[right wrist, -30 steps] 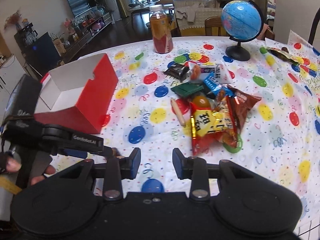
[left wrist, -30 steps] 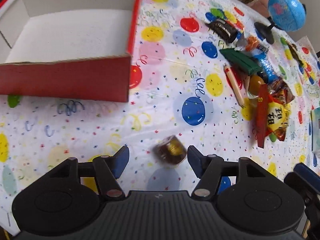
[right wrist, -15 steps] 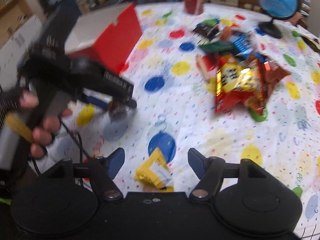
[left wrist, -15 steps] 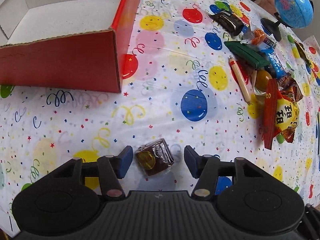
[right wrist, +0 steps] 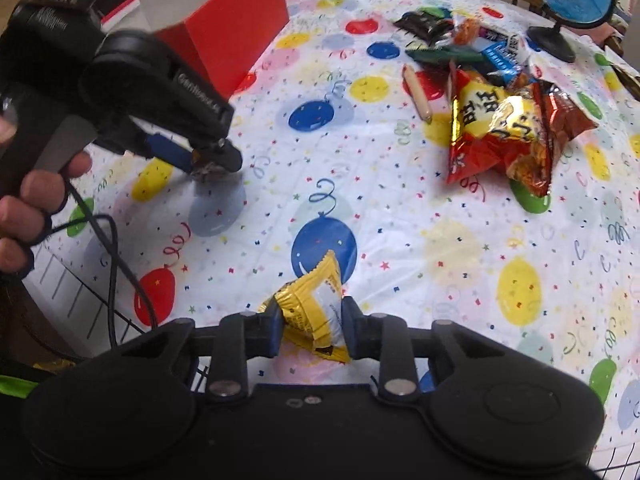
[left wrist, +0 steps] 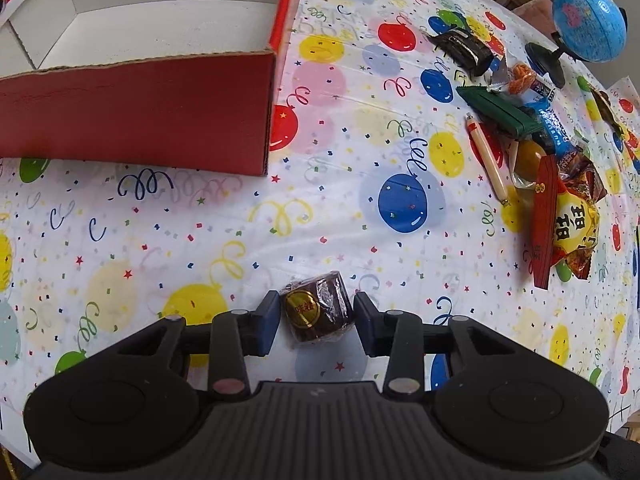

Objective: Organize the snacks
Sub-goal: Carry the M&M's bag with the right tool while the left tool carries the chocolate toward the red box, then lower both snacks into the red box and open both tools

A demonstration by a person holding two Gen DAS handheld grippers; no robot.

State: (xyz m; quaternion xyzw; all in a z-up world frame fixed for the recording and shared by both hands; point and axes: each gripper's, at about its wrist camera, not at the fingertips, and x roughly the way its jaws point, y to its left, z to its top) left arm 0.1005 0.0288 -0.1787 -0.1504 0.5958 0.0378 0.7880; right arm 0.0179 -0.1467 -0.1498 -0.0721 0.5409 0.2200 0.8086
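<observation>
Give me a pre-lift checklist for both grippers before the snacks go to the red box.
1. Left gripper around brown wrapped snack: ok, jaws closing, right pad not yet touching.
2. Right gripper on yellow packet: ok, jaws closing, both pads at the packet.
3. Red box open, white floor showing: ok.
4. Path from the brown snack to the box free of snacks: ok.
5. Grip firm enough to lift: cannot tell.
</observation>
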